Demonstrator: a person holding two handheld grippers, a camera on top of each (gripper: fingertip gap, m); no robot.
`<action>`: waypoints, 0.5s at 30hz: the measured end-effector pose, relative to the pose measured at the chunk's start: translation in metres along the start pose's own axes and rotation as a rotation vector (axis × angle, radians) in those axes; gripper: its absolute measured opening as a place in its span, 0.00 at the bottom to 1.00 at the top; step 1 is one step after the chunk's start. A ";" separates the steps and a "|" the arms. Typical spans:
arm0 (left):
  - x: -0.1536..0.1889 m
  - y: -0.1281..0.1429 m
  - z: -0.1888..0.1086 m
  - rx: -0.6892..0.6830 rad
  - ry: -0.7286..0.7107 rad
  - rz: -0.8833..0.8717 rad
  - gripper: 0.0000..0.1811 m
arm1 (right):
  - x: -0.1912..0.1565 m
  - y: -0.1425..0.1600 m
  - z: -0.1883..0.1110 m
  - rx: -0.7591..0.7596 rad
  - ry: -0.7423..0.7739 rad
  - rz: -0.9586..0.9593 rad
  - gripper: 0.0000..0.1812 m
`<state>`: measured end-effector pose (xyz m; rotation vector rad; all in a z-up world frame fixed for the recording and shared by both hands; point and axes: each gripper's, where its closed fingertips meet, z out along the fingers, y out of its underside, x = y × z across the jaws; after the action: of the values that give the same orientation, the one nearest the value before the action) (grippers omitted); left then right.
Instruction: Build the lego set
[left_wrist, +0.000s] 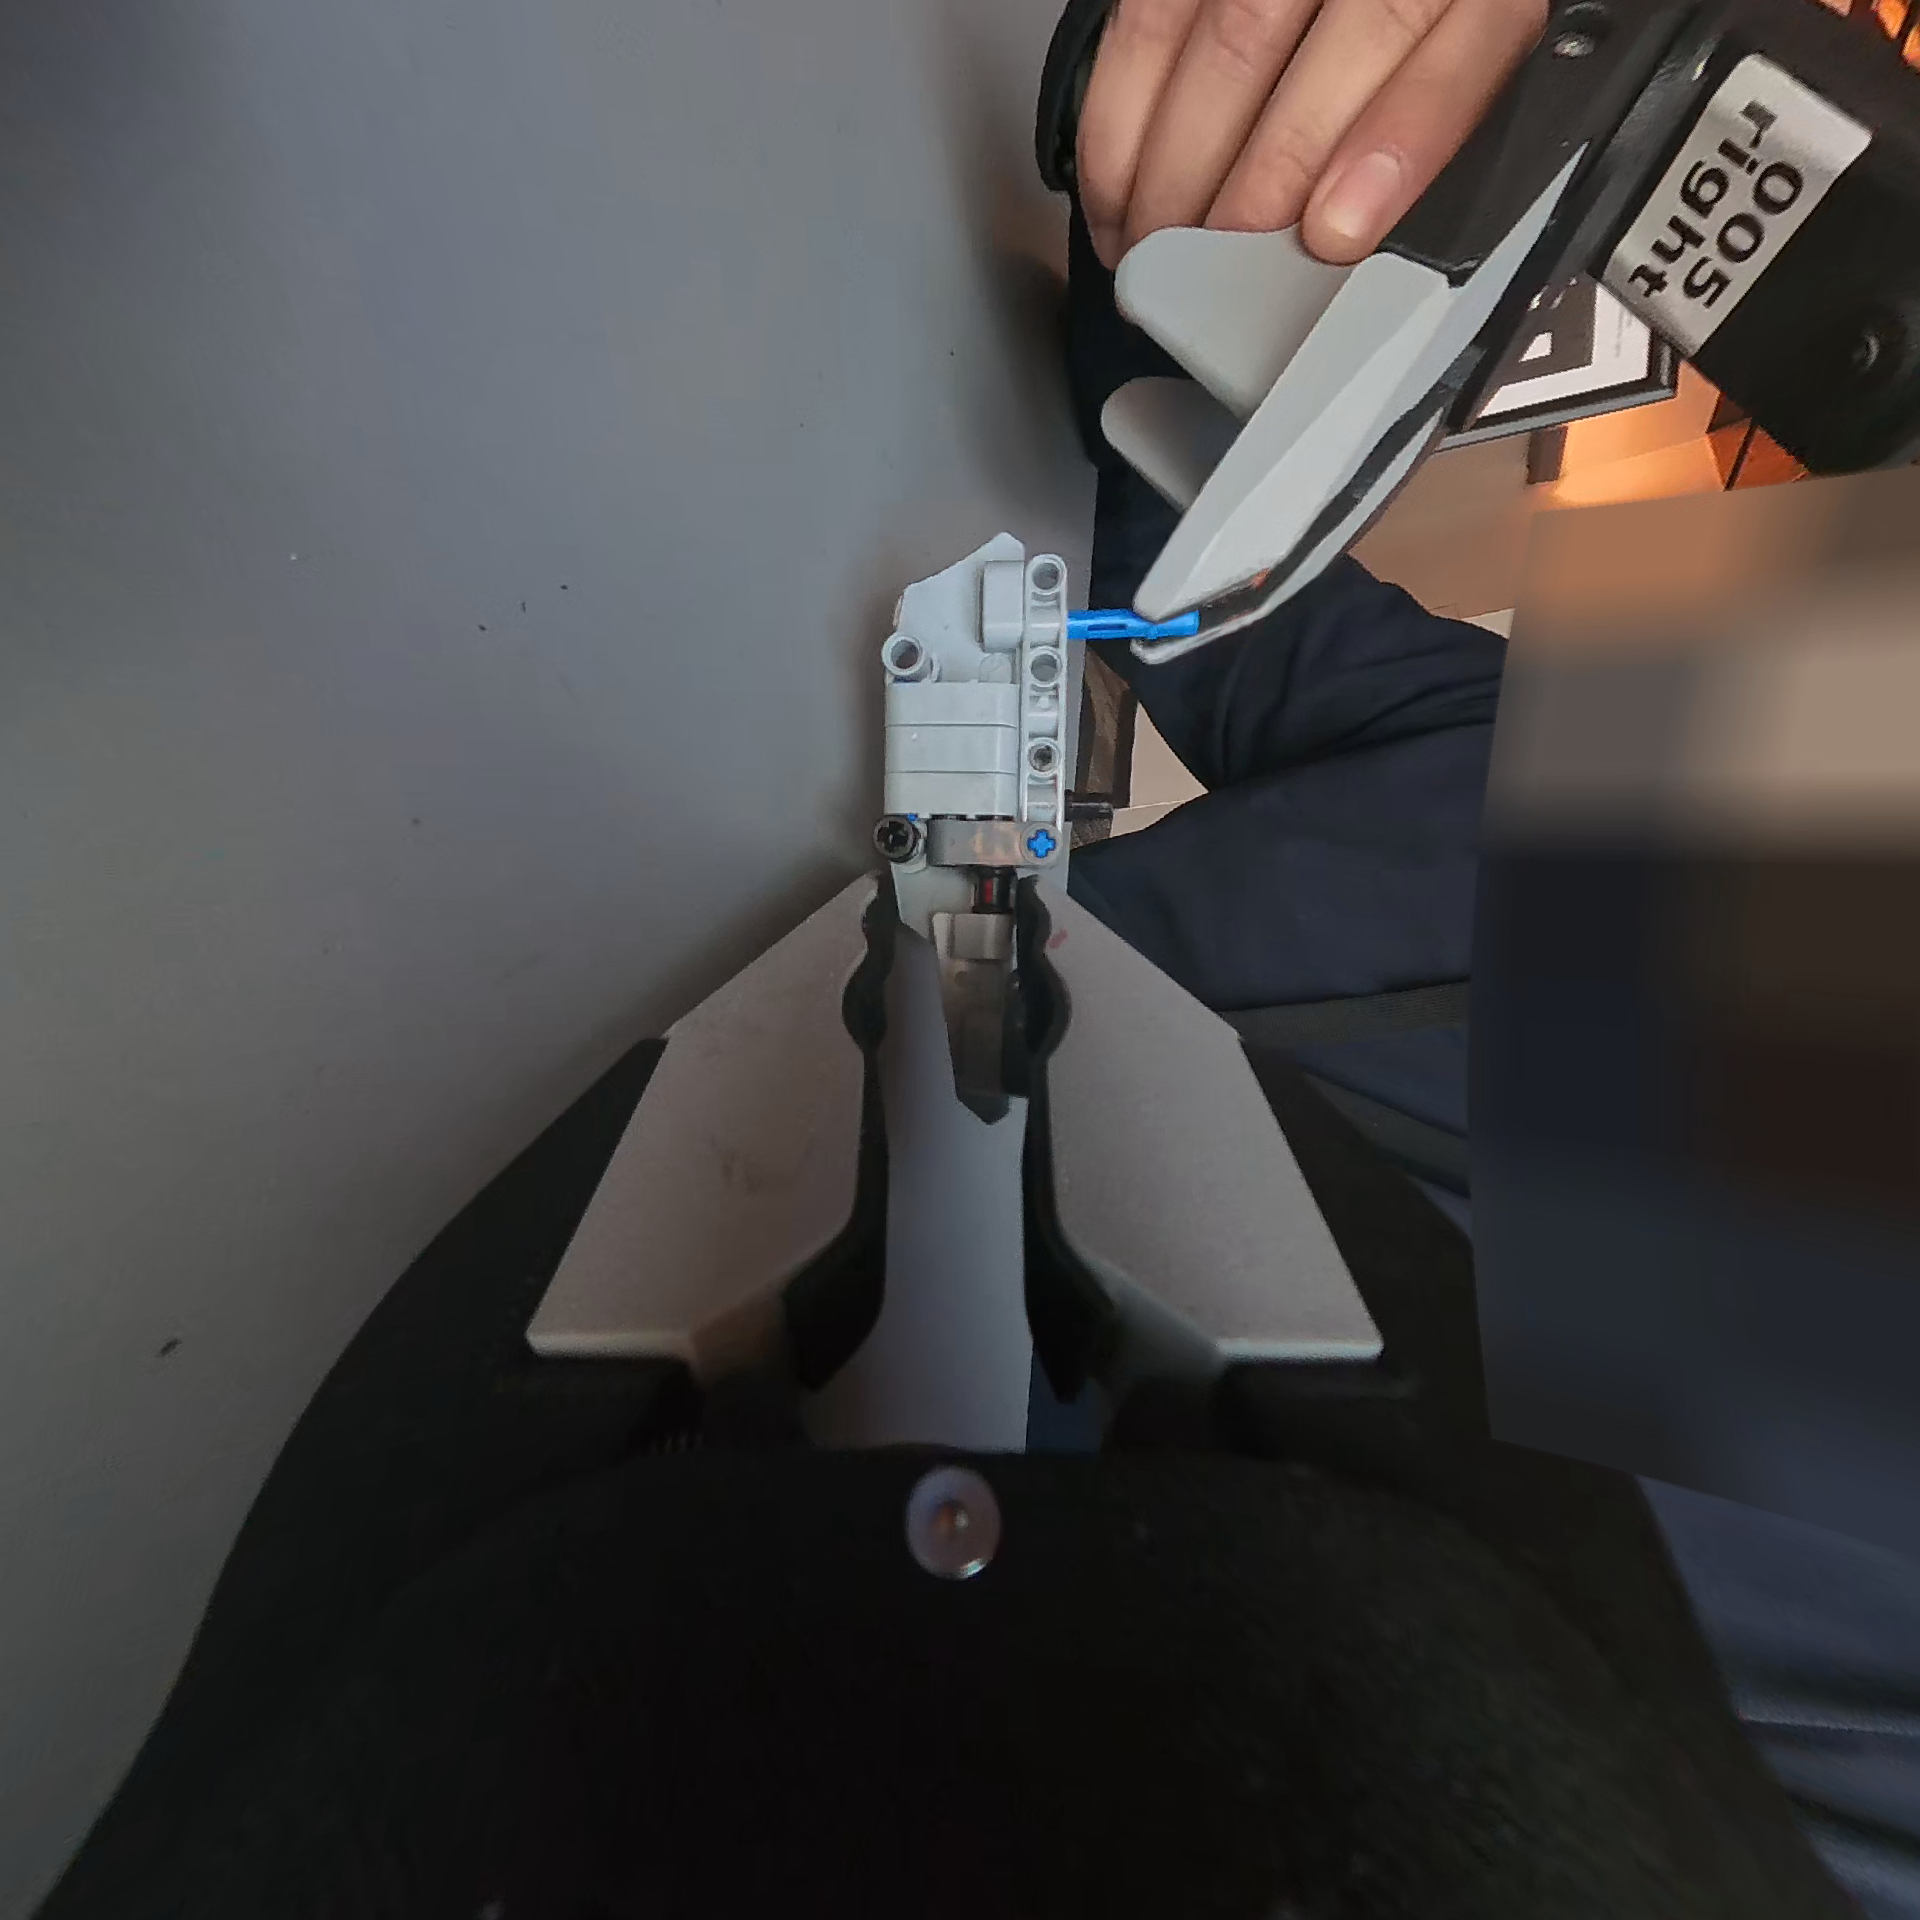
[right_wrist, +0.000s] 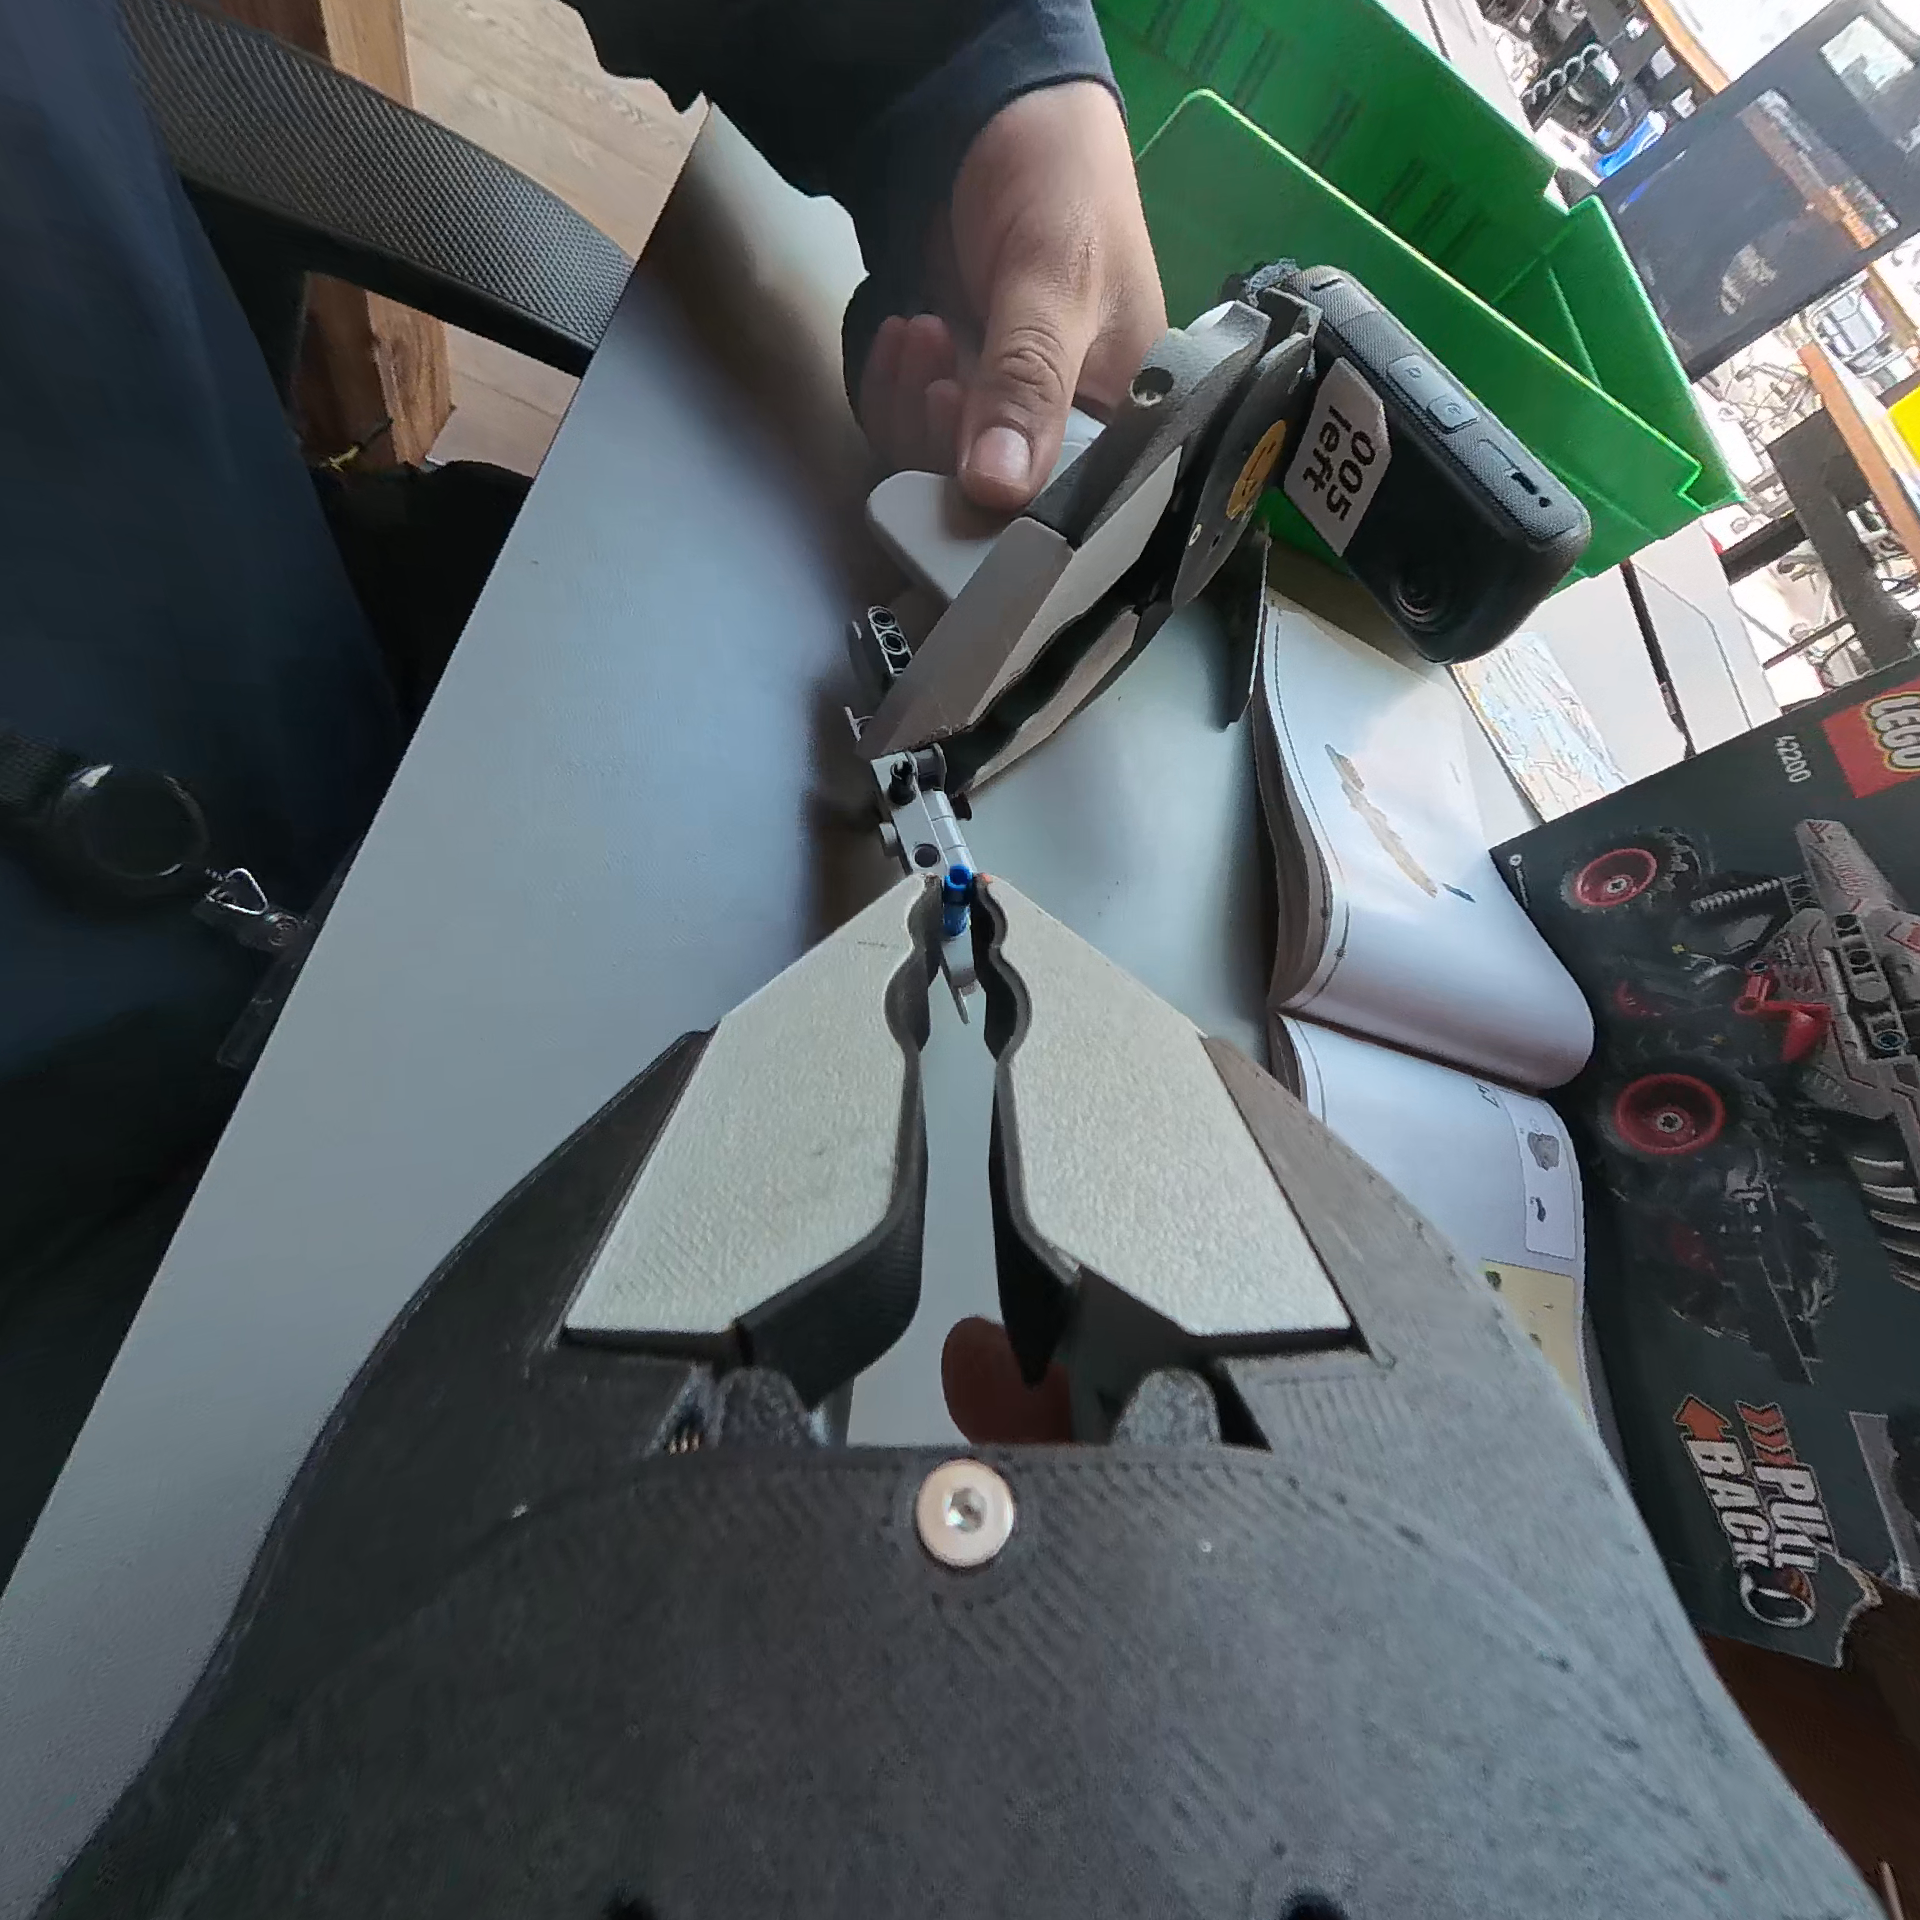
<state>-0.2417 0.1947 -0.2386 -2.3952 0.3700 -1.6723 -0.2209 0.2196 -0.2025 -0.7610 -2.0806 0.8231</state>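
Bare desk (right_wrist: 623, 644) lies open toward its near edge; an open instruction booklet (right_wrist: 1392, 831), a black box (right_wrist: 1766, 1143) and green bins (right_wrist: 1455, 312) crowd the far side.

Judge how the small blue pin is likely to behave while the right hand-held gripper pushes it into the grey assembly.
The blue pin looks rigid plastic, so probably stiff. It is thin and gripped only at one end by the right hand-held gripper, so it may pivot or slip. The grey assembly seems firmly clamped.
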 end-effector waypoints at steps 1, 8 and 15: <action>0.000 0.000 0.000 -0.001 0.001 -0.001 0.11 | 0.000 0.001 0.000 -0.004 0.003 -0.007 0.01; 0.000 -0.001 0.000 -0.002 0.003 -0.009 0.11 | 0.000 0.004 -0.001 -0.003 -0.007 0.001 0.01; -0.001 -0.001 0.000 -0.009 -0.036 0.027 0.11 | 0.000 0.008 0.004 -0.006 -0.026 0.029 0.01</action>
<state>-0.2418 0.1962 -0.2393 -2.4121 0.4026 -1.6170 -0.2220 0.2232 -0.2109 -0.7891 -2.1004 0.8475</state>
